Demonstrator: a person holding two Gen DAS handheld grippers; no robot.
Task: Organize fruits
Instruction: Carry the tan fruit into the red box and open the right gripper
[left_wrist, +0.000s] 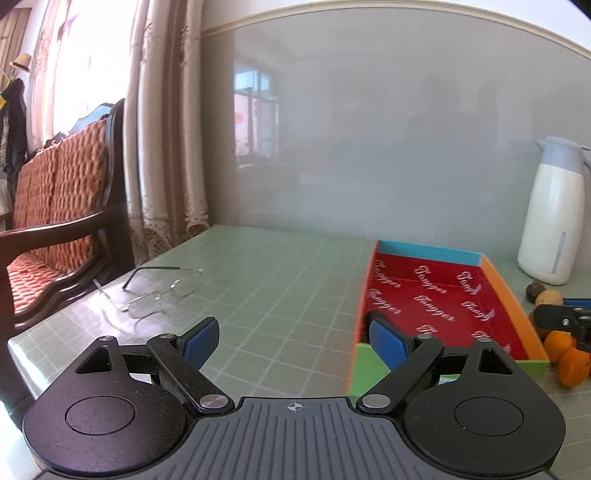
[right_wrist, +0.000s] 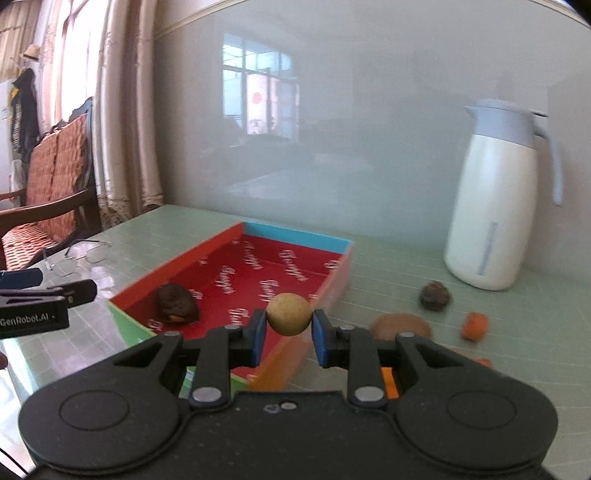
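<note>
My right gripper (right_wrist: 289, 334) is shut on a small round tan fruit (right_wrist: 289, 314), held just above the near right corner of the red-lined box (right_wrist: 258, 275). A dark brown fruit (right_wrist: 177, 304) lies inside the box at its near left. Outside, on the table, lie a dark round fruit (right_wrist: 436, 294), a brown flat fruit (right_wrist: 400, 325) and a small orange fruit (right_wrist: 474, 325). My left gripper (left_wrist: 295, 341) stands open and empty over the table, its right finger at the box's near left corner (left_wrist: 364, 350). Orange fruits (left_wrist: 565, 354) and the right gripper's tip (left_wrist: 561, 319) show at the left wrist view's right edge.
A white jug with a pale blue lid (right_wrist: 498, 199) stands at the back right against the glossy wall. A pair of glasses (left_wrist: 155, 291) lies on the green tiled table (left_wrist: 277, 280) at the left. A wooden chair with an orange cushion (left_wrist: 55, 221) stands beyond the table's left edge.
</note>
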